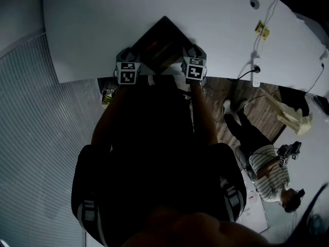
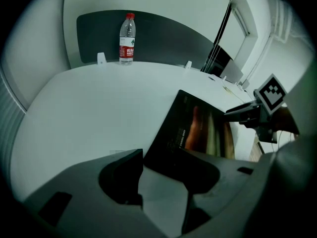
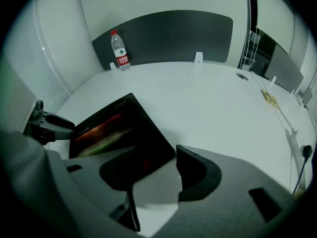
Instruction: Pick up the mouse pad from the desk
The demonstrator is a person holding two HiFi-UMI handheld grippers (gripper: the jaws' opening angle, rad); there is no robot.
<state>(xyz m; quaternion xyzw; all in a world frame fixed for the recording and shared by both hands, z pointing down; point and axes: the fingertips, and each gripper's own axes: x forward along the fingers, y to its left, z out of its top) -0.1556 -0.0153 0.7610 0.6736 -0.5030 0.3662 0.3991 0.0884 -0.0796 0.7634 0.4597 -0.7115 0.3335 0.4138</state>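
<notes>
The mouse pad (image 1: pixel 162 45) lies flat on the white tabletop (image 1: pixel 92 30), close to the edge nearest you. It is turned cornerwise, with one corner pointing to 12 o'clock in the head view. Its upper-left side looks the longer one, running up between 1 and 2 o'clock, though the near half is hidden by your grippers. Your left gripper (image 1: pixel 127 71) sits at the pad's 9 o'clock corner and your right gripper (image 1: pixel 194 68) at its 3 o'clock corner. Both point steeply down. In the left gripper view the jaws stand wide apart, with the pad's corner (image 2: pixel 198 133) just beyond the gap and nothing pinched. In the right gripper view the jaws are also spread wide, and the pad's corner (image 3: pixel 119 128) reaches in between them unpressed. A water bottle (image 3: pixel 120 50) stands upright at the far side, well apart.
</notes>
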